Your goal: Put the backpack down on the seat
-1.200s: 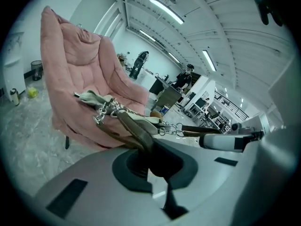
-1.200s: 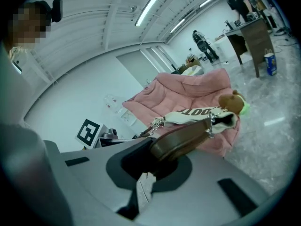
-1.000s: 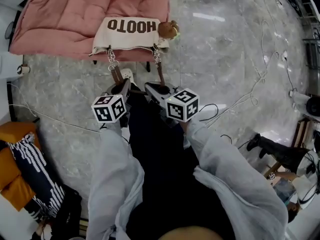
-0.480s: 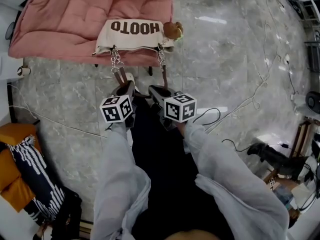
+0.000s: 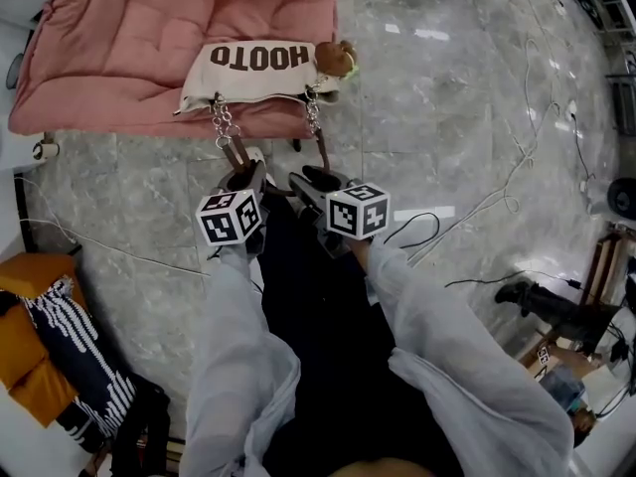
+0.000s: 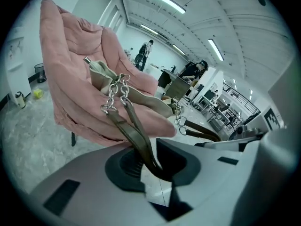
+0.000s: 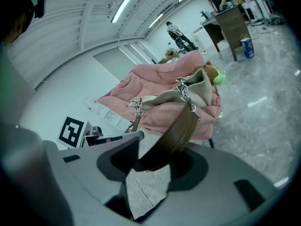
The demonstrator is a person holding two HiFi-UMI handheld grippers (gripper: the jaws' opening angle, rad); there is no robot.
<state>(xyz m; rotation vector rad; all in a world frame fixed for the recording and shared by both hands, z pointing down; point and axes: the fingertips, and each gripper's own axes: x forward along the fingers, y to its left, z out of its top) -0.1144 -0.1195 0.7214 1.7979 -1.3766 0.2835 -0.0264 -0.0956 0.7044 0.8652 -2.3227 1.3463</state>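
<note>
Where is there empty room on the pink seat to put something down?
The pink cushioned seat is bare left of and behind the cream fabric backpack. Its front right edge is crowded: backpack, brown plush toy, and brown straps hanging off.

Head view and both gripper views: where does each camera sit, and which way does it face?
Head view: on the person's head, facing steeply down at the backpack on the pink seat; sleeves, left gripper, right gripper show.
Left gripper view: rides that gripper, looking along its opening jaws, which pinch the left strap, toward the seat.
Right gripper view: likewise toward the seat; its opening jaws stand apart around the right strap.
Shared: all three show the backpack.
</note>
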